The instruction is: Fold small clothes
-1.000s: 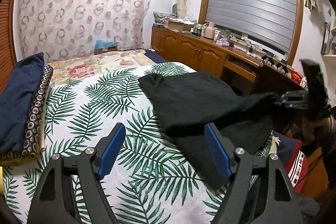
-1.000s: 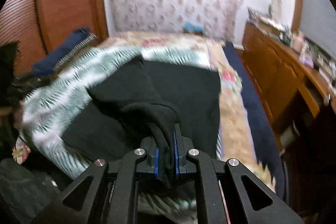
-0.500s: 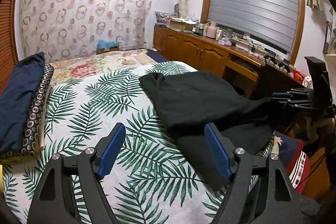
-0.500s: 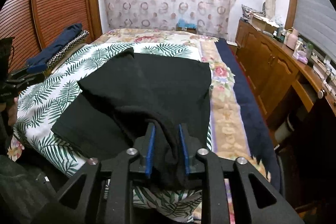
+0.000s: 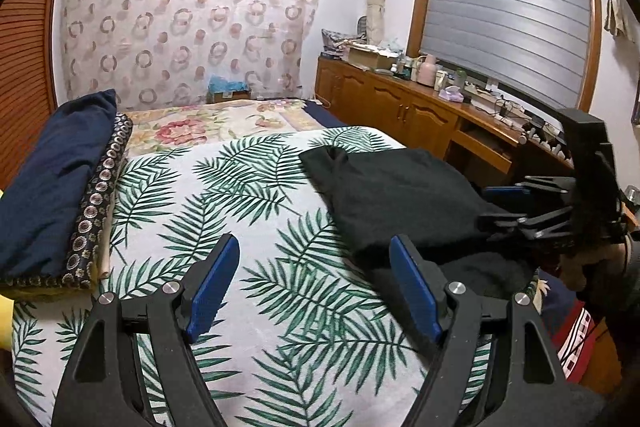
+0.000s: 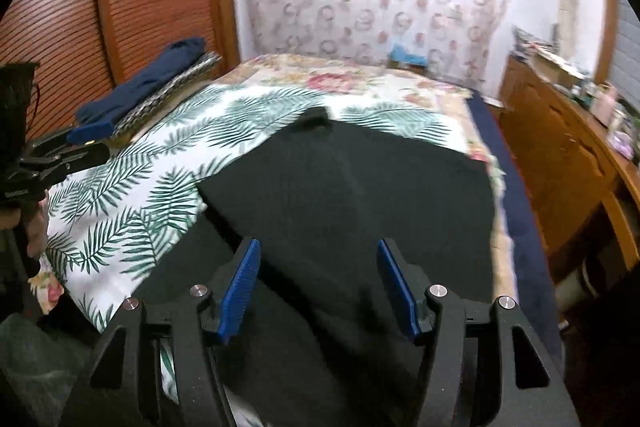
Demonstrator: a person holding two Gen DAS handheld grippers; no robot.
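A black garment [image 5: 396, 195] lies on the right side of the palm-leaf bedspread [image 5: 224, 195], partly folded over itself. In the right wrist view the black garment [image 6: 360, 195] spreads below and between the open fingers. My right gripper [image 6: 318, 287] is open and empty just above the garment's near edge. It also shows in the left wrist view [image 5: 516, 203] at the garment's right end. My left gripper [image 5: 314, 287] is open and empty above the bedspread, left of the garment.
Folded navy and patterned bedding [image 5: 56, 183] is stacked at the bed's left edge. A wooden cabinet with clutter [image 5: 420, 107] runs along the right wall under the window. A wooden slatted wardrobe [image 6: 80, 7] stands at the left. The bed's near edge drops off at the right.
My right gripper was shut on the garment's edge, then opened and let it go; the lifted fold dropped flat onto the garment. The left gripper stayed open and almost still.
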